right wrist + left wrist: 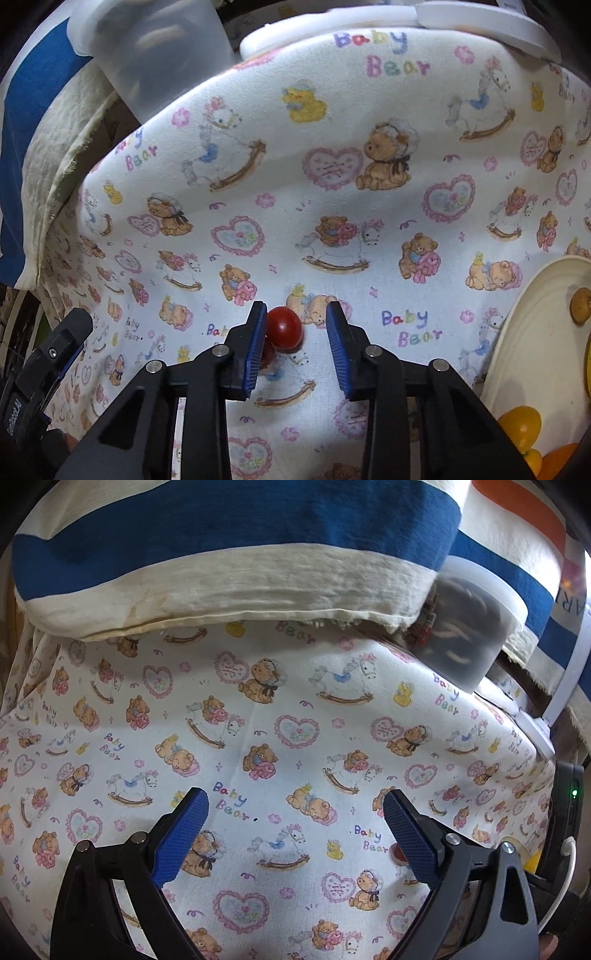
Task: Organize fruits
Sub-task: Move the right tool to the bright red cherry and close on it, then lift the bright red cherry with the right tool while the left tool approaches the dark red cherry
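A tablecloth (pixel 369 229) printed with bears and rocking horses fills both wrist views, with a blue-striped cushion (pixel 229 528) and a cloudy plastic tub (pixel 469 627) along its far edge. At the right of my right-hand view sits a cream plate (pixel 535 332) already carrying yellow fruit (pixel 521 424) and a small brown one (pixel 580 304). My left gripper (pixel 295 812) hangs wide open over bare cloth, holding nothing. My right gripper (pixel 295 317) points steeply down at a small red tomato (pixel 284 326) lying on the cloth, jaws narrowed around it but not yet gripping. The tomato sits hard against the left finger (pixel 255 343), apparently touching it, while the right finger (pixel 338 343) stands clearly apart from it. So the fruit lies off-centre, toward the left finger, its slightly longer axis running roughly across the gap. A second red shape shows just below, half hidden behind the left finger. I judge the right hand far nearer; the plate lies to its right.
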A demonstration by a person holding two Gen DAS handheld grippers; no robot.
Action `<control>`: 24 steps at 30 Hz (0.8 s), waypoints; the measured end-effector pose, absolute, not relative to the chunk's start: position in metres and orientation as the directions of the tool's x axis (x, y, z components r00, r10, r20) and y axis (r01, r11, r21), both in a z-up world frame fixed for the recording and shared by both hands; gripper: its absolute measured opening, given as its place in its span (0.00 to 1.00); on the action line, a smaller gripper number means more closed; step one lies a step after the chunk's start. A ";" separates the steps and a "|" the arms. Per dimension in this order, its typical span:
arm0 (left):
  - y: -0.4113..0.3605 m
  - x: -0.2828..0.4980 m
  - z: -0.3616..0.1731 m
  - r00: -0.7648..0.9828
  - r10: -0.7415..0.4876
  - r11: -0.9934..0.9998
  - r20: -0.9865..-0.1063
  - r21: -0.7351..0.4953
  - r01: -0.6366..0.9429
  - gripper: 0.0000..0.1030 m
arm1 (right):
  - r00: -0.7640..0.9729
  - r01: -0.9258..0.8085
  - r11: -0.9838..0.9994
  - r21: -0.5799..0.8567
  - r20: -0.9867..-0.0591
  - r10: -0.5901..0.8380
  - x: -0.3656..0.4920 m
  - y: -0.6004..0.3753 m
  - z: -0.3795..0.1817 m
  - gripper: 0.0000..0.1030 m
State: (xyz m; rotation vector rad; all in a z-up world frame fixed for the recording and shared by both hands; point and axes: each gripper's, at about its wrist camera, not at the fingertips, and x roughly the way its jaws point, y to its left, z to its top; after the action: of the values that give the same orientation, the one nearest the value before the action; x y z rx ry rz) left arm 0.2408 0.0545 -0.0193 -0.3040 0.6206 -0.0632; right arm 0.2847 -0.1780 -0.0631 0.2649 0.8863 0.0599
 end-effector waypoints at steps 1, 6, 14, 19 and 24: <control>0.054 0.241 -0.019 0.813 -0.148 0.955 -0.563 -0.294 -0.030 0.92 | 0.631 0.055 0.964 0.261 -0.757 0.169 0.285 -0.177 -0.064 0.34; 0.056 0.242 -0.022 0.806 -0.168 0.948 -0.568 -0.317 -0.026 0.92 | 0.612 0.041 0.956 0.291 -0.764 0.206 0.287 -0.176 -0.069 0.23; 0.057 0.242 -0.024 0.801 -0.176 0.944 -0.572 -0.328 -0.028 0.92 | 0.624 0.014 0.962 0.273 -0.754 0.205 0.284 -0.171 -0.070 0.20; 0.051 0.242 -0.021 0.812 -0.148 0.958 -0.565 -0.286 -0.024 0.92 | 0.617 -0.007 0.961 0.275 -0.755 0.221 0.283 -0.163 -0.070 0.16; 0.054 0.241 -0.019 0.816 -0.149 0.955 -0.558 -0.296 -0.028 0.92 | 0.608 -0.004 0.962 0.273 -0.763 0.220 0.283 -0.165 -0.068 0.15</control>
State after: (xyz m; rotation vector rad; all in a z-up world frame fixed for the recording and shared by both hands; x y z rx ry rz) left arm 0.2412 0.0540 -0.0185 -0.2993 0.6148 -0.0658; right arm 0.2827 -0.1649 -0.0680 0.2551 0.9109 0.1311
